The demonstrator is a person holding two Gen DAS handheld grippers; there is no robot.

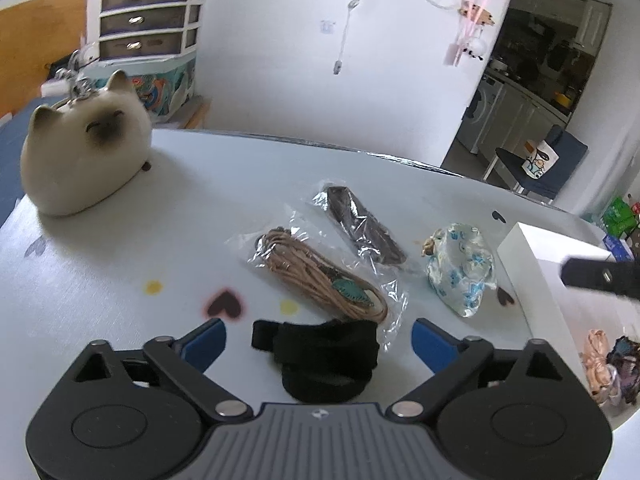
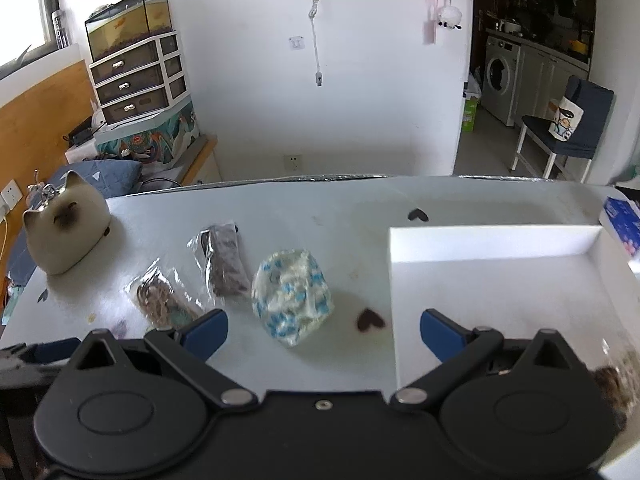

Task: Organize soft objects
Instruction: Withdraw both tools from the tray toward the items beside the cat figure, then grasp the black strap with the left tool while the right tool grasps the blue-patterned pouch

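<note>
So far only a small part of the sorting is showing as done. At the right edge of the left wrist view, a peach scrunchie (image 1: 598, 364) and a darker scrunchie (image 1: 626, 364) are lying inside the white box (image 1: 532, 264), and the right wrist view is showing something brownish and blurred in the same near corner of the box, too smeared to name.

Most of the soft things are still sitting out on the bench (image 1: 120, 280). A black fabric band (image 1: 324, 356) is lying folded between the spread blue tips of the left tongs (image 1: 318, 340), which are standing wide with nothing gripped; whether the tips are touching the bench cannot be told. Just beyond the band, and overlapped by it at one end, a clear bag of tan cord (image 1: 320, 276) is lying at an angle, and beside that a clear bag with a dark item (image 1: 362, 228). A blue-flowered pouch (image 2: 290, 294) is resting between those bags and the box, near the box's left wall. A plush cat (image 1: 86, 156) is sitting well apart at the far left corner.

The right tongs (image 2: 324, 332) are also standing wide and carrying nothing, hovering over the bench near the box's left wall, with the pouch just ahead of them.

By this reading, the black band is looking like the piece in hand for the left side, and five items are waiting.
</note>
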